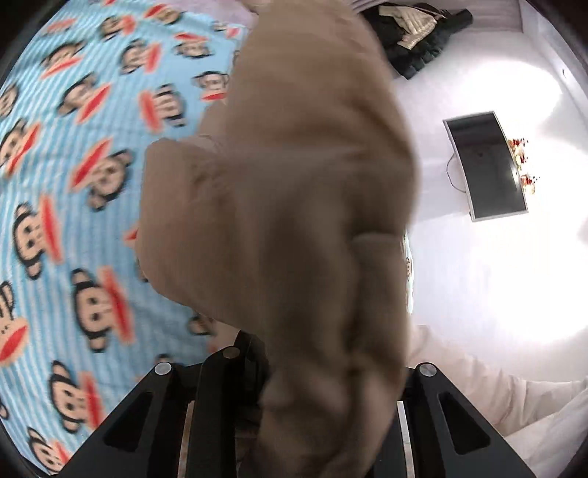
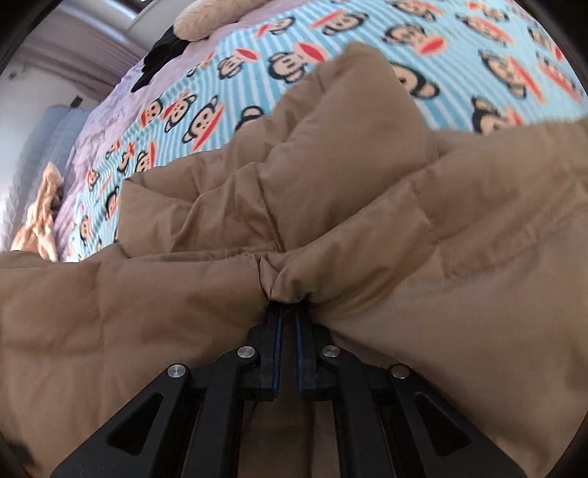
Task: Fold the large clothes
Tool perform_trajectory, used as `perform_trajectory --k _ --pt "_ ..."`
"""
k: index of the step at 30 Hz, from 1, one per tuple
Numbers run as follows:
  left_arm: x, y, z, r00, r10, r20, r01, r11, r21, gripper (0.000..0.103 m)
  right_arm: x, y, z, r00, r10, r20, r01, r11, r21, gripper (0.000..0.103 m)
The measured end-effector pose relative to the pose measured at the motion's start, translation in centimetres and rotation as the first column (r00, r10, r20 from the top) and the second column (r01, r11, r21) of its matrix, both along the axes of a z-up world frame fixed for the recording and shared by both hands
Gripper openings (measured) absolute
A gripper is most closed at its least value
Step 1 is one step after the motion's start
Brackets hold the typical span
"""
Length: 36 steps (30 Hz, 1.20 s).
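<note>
A large tan padded jacket point(image 2: 330, 206) lies bunched on a bed with a blue striped monkey-print blanket point(image 2: 228, 92). My right gripper point(image 2: 288, 305) is shut on a gathered fold of the jacket at its near edge. In the left wrist view the jacket point(image 1: 294, 206) hangs blurred in front of the camera and covers my left gripper point(image 1: 305, 367); its fingertips are hidden in the cloth, which seems held between them. The blanket point(image 1: 73, 184) fills the left of that view.
A dark jacket point(image 1: 415, 36) lies at the far end of the bed. A flat screen point(image 1: 485, 165) hangs on the white wall to the right. A cream pillow point(image 2: 198, 22) and a yellowish crumpled cloth point(image 2: 40, 220) lie at the bed's edges.
</note>
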<state>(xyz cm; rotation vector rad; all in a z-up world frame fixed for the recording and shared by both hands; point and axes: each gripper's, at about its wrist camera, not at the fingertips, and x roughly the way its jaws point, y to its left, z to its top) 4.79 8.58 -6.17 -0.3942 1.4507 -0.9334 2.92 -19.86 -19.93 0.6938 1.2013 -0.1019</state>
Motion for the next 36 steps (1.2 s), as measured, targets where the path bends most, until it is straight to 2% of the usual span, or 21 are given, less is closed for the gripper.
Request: perform_trajectory --k 3,8,12,15,18,20,21,23,24,25,29,31,32,34,36 --pt "-1.2 -3.8 2.0 1.0 -0.007 0.026 0.006 0.999 0.032 0.024 0.0 -1.0 -1.2 1.0 -0.016 0.0 0.016 0.998 0.067 0.002" --pt "-3.1 -9.9 3.4 0.998 -0.039 0.055 0.032 0.992 0.118 0.024 -0.1 -2.4 -1.8 1.0 -0.02 -0.003 0.021 0.986 0.165 0.001" --pt "-4.6 -12.8 3.9 0.994 -0.087 0.065 0.074 0.981 0.178 0.025 -2.5 -4.6 0.7 0.999 -0.038 -0.004 0.038 0.981 0.192 0.002" --pt "-5.4 -14.9 3.5 0.99 -0.13 0.062 0.114 0.972 0.207 0.026 -6.6 -7.2 3.4 0.996 -0.081 0.044 0.071 0.979 0.191 0.006" --pt "-5.8 -17.7 2.6 0.987 -0.157 0.038 0.147 0.97 0.193 0.036 -11.9 -9.7 5.0 0.987 -0.146 0.066 0.131 0.973 0.191 0.006" --pt "-6.1 -19.9 1.5 0.98 -0.197 -0.009 0.197 0.973 0.124 0.055 -15.2 -10.9 5.4 0.981 -0.182 0.07 0.166 0.967 0.192 0.006" --pt "-6.1 -20.8 0.8 0.974 -0.223 -0.035 0.225 0.971 0.083 0.068 -16.6 -11.3 5.6 0.978 -0.196 0.071 0.18 0.964 0.194 0.008" --pt "-6.3 -22.7 -0.4 0.961 -0.264 -0.078 0.265 0.964 0.007 0.072 -19.3 -11.7 5.6 0.973 -0.22 0.062 0.205 0.959 0.197 0.025" --pt "-6.4 -23.7 -1.2 0.95 -0.3 -0.089 0.299 0.954 -0.026 0.072 -20.8 -11.7 5.8 0.971 -0.229 0.063 0.213 0.957 0.197 0.046" --pt "-6.4 -24.6 -2.1 0.943 -0.318 -0.099 0.315 0.948 -0.044 0.072 -21.8 -11.6 6.0 0.97 -0.236 0.064 0.22 0.957 0.191 0.057" --pt "-5.9 -26.6 -4.8 0.942 -0.308 -0.135 0.305 0.951 -0.049 0.072 -25.8 -11.2 7.4 0.96 -0.269 0.08 0.25 0.95 0.187 0.058" --pt "-5.7 -27.2 -5.2 0.945 -0.294 -0.14 0.292 0.956 -0.035 0.072 -27.4 -11.0 8.7 0.952 -0.283 0.116 0.255 0.944 0.207 0.074" --pt "-5.8 -27.4 -5.2 0.945 -0.296 -0.137 0.295 0.955 -0.028 0.072 -28.4 -10.9 9.6 0.948 -0.282 0.147 0.247 0.944 0.217 0.078" --pt "-6.1 -27.9 -5.0 0.943 -0.312 -0.115 0.313 0.95 -0.007 0.072 -28.7 -10.3 11.3 0.946 -0.255 0.202 0.208 0.951 0.229 0.08" --pt "-6.5 -28.4 -4.7 0.939 -0.33 -0.094 0.332 0.943 0.016 0.072 -28.7 -10.0 11.9 0.948 -0.23 0.219 0.175 0.953 0.246 0.08"
